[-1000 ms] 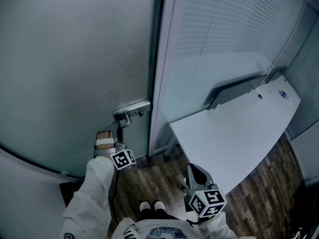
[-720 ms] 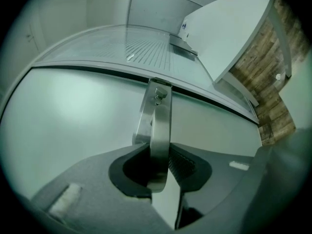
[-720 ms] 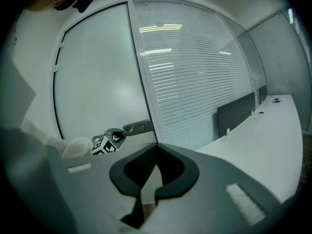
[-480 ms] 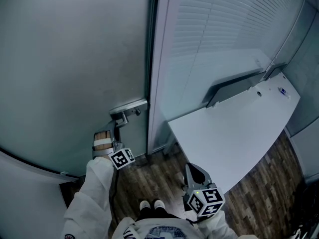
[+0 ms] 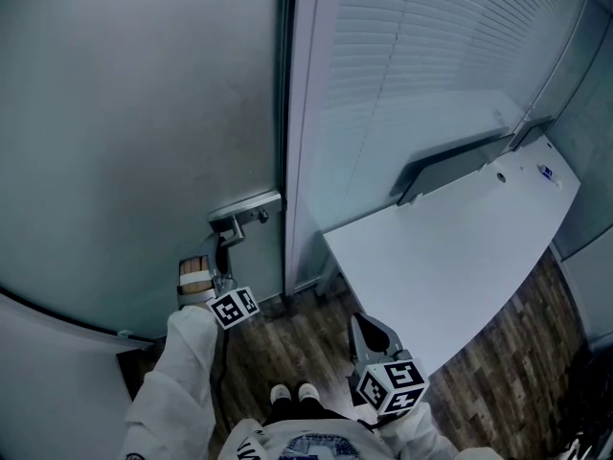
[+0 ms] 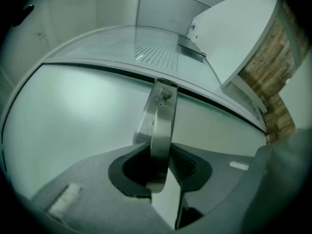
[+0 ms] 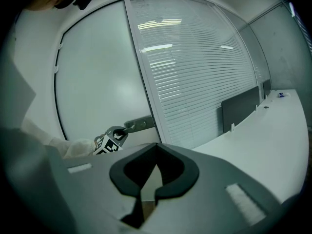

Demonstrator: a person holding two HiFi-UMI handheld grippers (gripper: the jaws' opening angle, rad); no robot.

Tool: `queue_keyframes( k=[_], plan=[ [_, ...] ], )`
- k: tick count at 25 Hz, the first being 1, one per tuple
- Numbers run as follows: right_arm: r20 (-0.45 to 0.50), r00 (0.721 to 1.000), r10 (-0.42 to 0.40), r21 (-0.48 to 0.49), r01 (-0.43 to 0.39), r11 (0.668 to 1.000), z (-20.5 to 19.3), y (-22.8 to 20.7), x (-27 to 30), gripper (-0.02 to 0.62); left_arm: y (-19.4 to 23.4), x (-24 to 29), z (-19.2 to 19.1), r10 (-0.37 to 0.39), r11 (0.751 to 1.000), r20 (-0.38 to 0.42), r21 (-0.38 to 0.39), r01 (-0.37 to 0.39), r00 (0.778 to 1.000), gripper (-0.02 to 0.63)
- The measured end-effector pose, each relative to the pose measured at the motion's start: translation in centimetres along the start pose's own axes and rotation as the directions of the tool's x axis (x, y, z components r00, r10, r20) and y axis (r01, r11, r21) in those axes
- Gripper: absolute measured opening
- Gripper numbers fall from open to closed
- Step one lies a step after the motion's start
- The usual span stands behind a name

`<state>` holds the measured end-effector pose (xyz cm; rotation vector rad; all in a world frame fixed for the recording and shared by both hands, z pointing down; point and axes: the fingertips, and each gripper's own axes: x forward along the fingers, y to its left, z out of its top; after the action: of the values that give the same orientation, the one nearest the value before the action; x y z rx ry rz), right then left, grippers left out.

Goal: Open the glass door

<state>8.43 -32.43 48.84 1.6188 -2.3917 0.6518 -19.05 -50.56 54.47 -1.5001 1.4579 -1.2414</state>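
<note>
step: unlatch glass door [image 5: 134,103], looks shut in its frame | left gripper [image 5: 222,252]: fingers grasp lever handle [image 6: 161,130] near its free end, have just eased open a little | right gripper [image 5: 370,332]: fingers closed, empty, near tabletop [image 5: 460,257] | note: firm up the grip, press lever fully down before moving door

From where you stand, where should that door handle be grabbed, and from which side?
Take the handle near its free end, coming straight at the door, and squeeze its two opposite sides. It is a slim metal bar pivoting near the door's edge, so the far end probably turns easiest.
</note>
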Motion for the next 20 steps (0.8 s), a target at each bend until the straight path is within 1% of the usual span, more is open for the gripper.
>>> queue_keyframes(
  k=[2, 5, 8, 11, 13, 20],
  plan=[
    [-0.006, 1.0, 0.006, -0.002, -0.006, 1.0, -0.1, 0.0, 0.2, 0.005, -0.3, 0.1, -0.2, 0.004, 0.998, -0.005, -0.055, -0.005, 1.0, 0.095],
    [-0.018, 1.0, 0.011, 0.002, -0.011, 1.0, -0.4, -0.3, 0.4, 0.005, -0.5, 0.2, -0.3, 0.022, 0.994, -0.024, -0.11, -0.025, 0.999, 0.095],
    [-0.039, 0.999, 0.02, 0.01, -0.02, 1.0, -1.0, -0.4, 0.7, 0.006, -1.8, 0.6, -0.7, 0.018, 0.974, -0.037, -0.224, -0.026, 0.999, 0.094],
    [-0.054, 0.998, 0.038, 0.013, -0.037, 0.999, -1.4, 0.0, 1.2, 0.006, -2.2, 0.9, -0.7, 0.024, 0.954, -0.04, -0.299, -0.035, 0.999, 0.092],
    [-0.063, 0.997, 0.046, 0.016, -0.045, 0.999, -1.6, 0.2, 1.5, 0.006, -2.2, 0.9, -0.3, 0.011, 0.948, -0.031, -0.317, -0.021, 0.999, 0.097],
    [-0.066, 0.995, 0.071, 0.02, -0.07, 0.997, -1.8, 0.8, 0.7, 0.005, -2.5, -1.0, 0.0, 0.002, 0.95, -0.026, -0.312, -0.01, 1.0, 0.097]
  ],
)
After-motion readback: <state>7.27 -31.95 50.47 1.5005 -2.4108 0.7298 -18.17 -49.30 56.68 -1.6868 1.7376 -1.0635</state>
